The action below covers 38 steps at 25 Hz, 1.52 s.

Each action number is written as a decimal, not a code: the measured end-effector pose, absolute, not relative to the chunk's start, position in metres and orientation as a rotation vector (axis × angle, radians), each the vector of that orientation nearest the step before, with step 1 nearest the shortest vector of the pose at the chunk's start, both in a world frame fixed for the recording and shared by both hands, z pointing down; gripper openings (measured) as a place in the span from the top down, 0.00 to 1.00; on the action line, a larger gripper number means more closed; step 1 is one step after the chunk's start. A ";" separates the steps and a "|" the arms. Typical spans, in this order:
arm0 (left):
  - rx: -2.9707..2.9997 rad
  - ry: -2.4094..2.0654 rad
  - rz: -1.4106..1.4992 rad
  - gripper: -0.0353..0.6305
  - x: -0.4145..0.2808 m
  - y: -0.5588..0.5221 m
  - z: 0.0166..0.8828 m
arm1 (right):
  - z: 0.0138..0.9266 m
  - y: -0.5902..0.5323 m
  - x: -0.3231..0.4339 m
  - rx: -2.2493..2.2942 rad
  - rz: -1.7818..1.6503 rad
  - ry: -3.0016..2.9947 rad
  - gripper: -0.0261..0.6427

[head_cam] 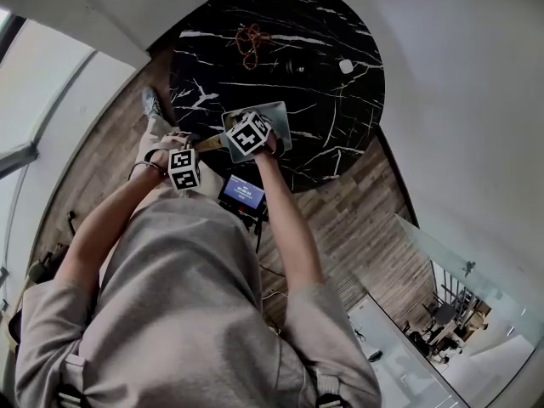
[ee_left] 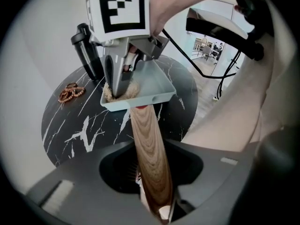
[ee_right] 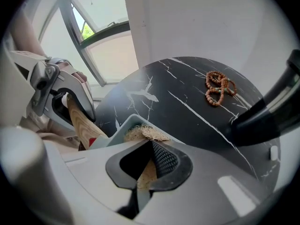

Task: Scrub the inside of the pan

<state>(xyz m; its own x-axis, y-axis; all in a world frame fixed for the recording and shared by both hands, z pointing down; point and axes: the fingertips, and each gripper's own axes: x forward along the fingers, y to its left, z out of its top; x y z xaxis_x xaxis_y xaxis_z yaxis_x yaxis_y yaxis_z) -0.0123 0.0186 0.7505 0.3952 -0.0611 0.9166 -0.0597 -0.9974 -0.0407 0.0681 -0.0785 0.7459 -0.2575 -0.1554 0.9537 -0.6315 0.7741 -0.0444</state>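
Observation:
A square pale-green pan sits at the near edge of a round black marble table. Its wooden handle juts toward me, and my left gripper is shut on that handle. The right gripper points steeply down into the pan, shut on a tan fibrous scrubber that rests against the pan's near inside wall. From the left gripper view, the right gripper presses the scrubber into the pan's left corner. In the head view, both marker cubes hide the jaws.
A string of brown beads lies on the far side of the table, seen too as beads. A black bottle stands at the table's far edge, and a small white object lies nearby. Wood flooring surrounds the table.

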 end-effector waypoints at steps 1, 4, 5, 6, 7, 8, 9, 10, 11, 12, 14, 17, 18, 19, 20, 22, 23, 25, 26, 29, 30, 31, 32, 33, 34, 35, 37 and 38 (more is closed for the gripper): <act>-2.625 0.112 -1.730 0.76 -0.013 0.020 0.751 | 0.746 -0.079 0.068 0.612 0.529 -1.812 0.93; -2.620 0.126 -1.749 0.76 -0.013 0.021 0.751 | 0.744 -0.077 0.062 0.646 0.641 -1.867 0.93; -2.611 0.138 -1.761 0.76 -0.013 0.021 0.751 | 0.743 -0.077 0.060 0.670 0.697 -1.898 0.93; -2.601 0.149 -1.775 0.76 -0.014 0.020 0.752 | 0.741 -0.077 0.058 0.692 0.752 -1.932 0.93; -2.592 0.160 -1.787 0.77 -0.016 0.020 0.753 | 0.739 -0.076 0.056 0.705 0.804 -1.972 0.93; -2.587 0.167 -1.799 0.78 -0.017 0.019 0.754 | 0.734 -0.075 0.054 0.707 0.860 -2.017 0.93; -2.585 0.170 -1.811 0.78 -0.018 0.018 0.755 | 0.726 -0.074 0.053 0.705 0.918 -2.070 0.93; -2.584 0.171 -1.821 0.79 -0.019 0.017 0.755 | 0.716 -0.075 0.051 0.704 0.967 -2.131 0.93; -2.583 0.172 -1.828 0.79 -0.020 0.016 0.756 | 0.704 -0.078 0.050 0.709 0.995 -2.186 0.93; -2.581 0.174 -1.832 0.79 -0.020 0.015 0.756 | 0.694 -0.082 0.053 0.724 0.990 -2.222 0.93; -2.576 0.181 -1.837 0.79 -0.019 0.015 0.756 | 0.681 -0.088 0.070 0.778 0.891 -2.221 0.93; -2.567 0.188 -1.850 0.79 -0.020 0.016 0.756 | 0.683 -0.093 0.114 0.865 0.688 -2.082 0.93; -2.563 0.189 -1.854 0.79 -0.020 0.016 0.756 | 0.687 -0.093 0.130 0.883 0.635 -2.020 0.93; -2.561 0.191 -1.857 0.80 -0.020 0.016 0.756 | 0.692 -0.092 0.145 0.895 0.594 -1.960 0.93; -2.558 0.193 -1.858 0.80 -0.020 0.016 0.755 | 0.697 -0.091 0.158 0.901 0.568 -1.906 0.93; -2.556 0.198 -1.859 0.80 -0.020 0.015 0.755 | 0.708 -0.089 0.178 0.909 0.547 -1.829 0.93; -2.555 0.200 -1.860 0.80 -0.020 0.015 0.756 | 0.713 -0.088 0.184 0.908 0.545 -1.802 0.93; -2.556 0.205 -1.858 0.80 -0.020 0.015 0.756 | 0.723 -0.084 0.190 0.886 0.538 -1.752 0.93; -2.557 0.209 -1.855 0.80 -0.020 0.015 0.756 | 0.728 -0.081 0.192 0.872 0.530 -1.730 0.93; -2.558 0.213 -1.852 0.80 -0.019 0.016 0.755 | 0.739 -0.075 0.189 0.839 0.506 -1.687 0.93; -2.559 0.214 -1.853 0.80 -0.020 0.016 0.755 | 0.742 -0.074 0.187 0.830 0.506 -1.679 0.93; -2.561 0.215 -1.853 0.80 -0.020 0.015 0.755 | 0.743 -0.074 0.184 0.827 0.512 -1.677 0.93; -2.562 0.218 -1.853 0.80 -0.020 0.015 0.756 | 0.744 -0.074 0.183 0.829 0.526 -1.679 0.93; -2.563 0.221 -1.853 0.81 -0.020 0.015 0.756 | 0.744 -0.074 0.182 0.834 0.548 -1.683 0.93; -2.563 0.225 -1.853 0.81 -0.020 0.015 0.756 | 0.744 -0.074 0.182 0.837 0.571 -1.687 0.93; -2.563 0.228 -1.852 0.81 -0.020 0.015 0.757 | 0.744 -0.074 0.182 0.838 0.588 -1.689 0.93; -2.559 0.231 -1.855 0.81 -0.020 0.015 0.757 | 0.744 -0.074 0.182 0.823 0.602 -1.686 0.93; -2.557 0.231 -1.858 0.81 -0.020 0.014 0.757 | 0.744 -0.074 0.180 0.809 0.600 -1.680 0.93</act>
